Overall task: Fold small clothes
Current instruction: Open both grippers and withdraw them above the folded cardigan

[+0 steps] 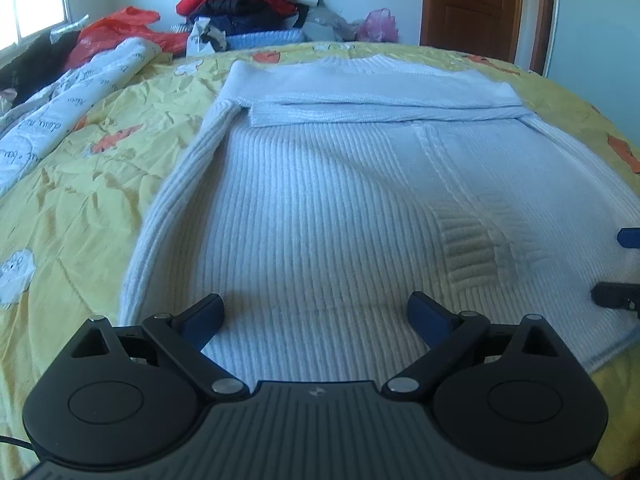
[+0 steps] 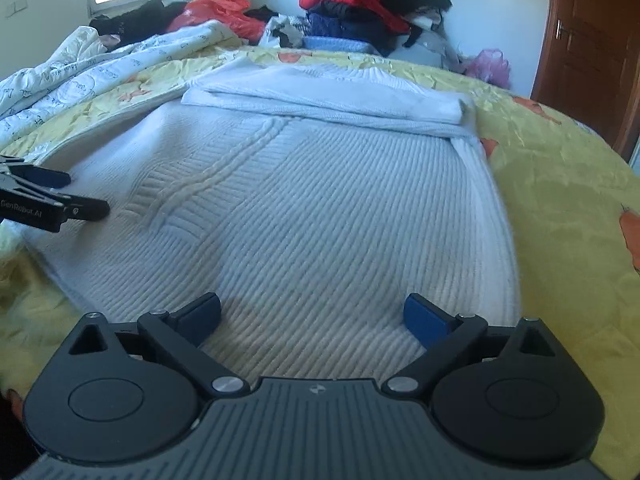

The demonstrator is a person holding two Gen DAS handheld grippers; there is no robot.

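Both tongs are held wide apart with nothing clamped — the left gripper (image 1: 316, 312) and the right gripper (image 2: 314, 312) are poised over the near hem of a white ribbed sweater (image 1: 320, 208). The sweater is spread flat on a yellow quilt (image 1: 80, 200) — sleeves folded across its top.

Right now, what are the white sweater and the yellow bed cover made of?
The white sweater looks like thick knitted yarn, wool or acrylic; I can't tell which. Its raised ribs and cable pattern show that, and the finish is soft and matte. The yellow bed cover looks like thin woven cloth, maybe cotton: it creases sharply and carries printed carrots.
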